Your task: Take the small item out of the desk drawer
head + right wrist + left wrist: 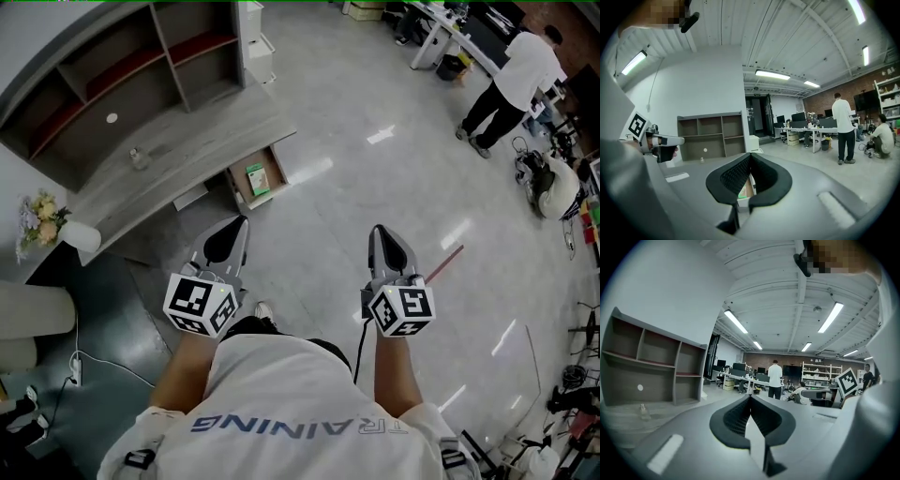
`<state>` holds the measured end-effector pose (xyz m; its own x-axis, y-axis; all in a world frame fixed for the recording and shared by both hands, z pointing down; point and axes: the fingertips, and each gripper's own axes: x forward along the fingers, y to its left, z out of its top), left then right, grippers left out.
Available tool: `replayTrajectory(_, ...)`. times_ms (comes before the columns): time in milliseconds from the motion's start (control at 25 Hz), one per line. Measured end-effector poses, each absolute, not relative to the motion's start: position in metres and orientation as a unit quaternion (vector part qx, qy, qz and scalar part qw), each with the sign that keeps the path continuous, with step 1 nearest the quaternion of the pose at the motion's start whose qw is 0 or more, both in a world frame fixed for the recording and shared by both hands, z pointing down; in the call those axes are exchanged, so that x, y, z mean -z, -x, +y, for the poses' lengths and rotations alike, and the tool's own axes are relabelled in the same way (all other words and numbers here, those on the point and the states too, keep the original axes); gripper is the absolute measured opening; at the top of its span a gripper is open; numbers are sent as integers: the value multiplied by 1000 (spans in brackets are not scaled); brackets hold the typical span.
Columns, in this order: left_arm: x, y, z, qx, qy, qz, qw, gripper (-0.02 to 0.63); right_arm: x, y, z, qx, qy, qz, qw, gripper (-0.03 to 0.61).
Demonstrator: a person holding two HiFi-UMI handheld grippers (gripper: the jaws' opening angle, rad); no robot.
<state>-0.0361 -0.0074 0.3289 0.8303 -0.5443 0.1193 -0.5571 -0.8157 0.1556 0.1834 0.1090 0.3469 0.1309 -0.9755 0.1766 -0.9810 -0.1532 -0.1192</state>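
Observation:
An open drawer (278,166) sticks out of the grey desk (187,145) at the upper left of the head view. In it lies a small green item (257,178). My left gripper (241,222) hovers over the floor just short of the drawer, shut with nothing between its jaws. To its right, my right gripper (377,230) is also shut and empty. In the left gripper view the left gripper (750,398) has its dark pads meeting at the tip. Below the closed right gripper (750,155), the right gripper view shows part of the drawer with the green item (742,188).
A shelf unit (122,70) stands on the desk, with a small bottle (139,158) in front of it. Flowers (41,217) are at the left edge. A person (514,80) stands by office desks at the far right. A red stick (446,263) lies on the floor.

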Motion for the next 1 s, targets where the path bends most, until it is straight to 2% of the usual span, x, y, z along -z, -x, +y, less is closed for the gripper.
replayTrajectory(280, -340, 57, -73, -50, -941, -321, 95, 0, -350, -164, 32, -109, -724, -681, 12, 15)
replayTrajectory(600, -364, 60, -126, -61, -912, -393, 96, 0, -386, -189, -60, -128, -675, -726, 7, 15)
replayTrajectory(1000, -360, -16, -187, -64, -868, -482, 101, 0, -384, -281, -177, -133, -605, -785, 23, 15)
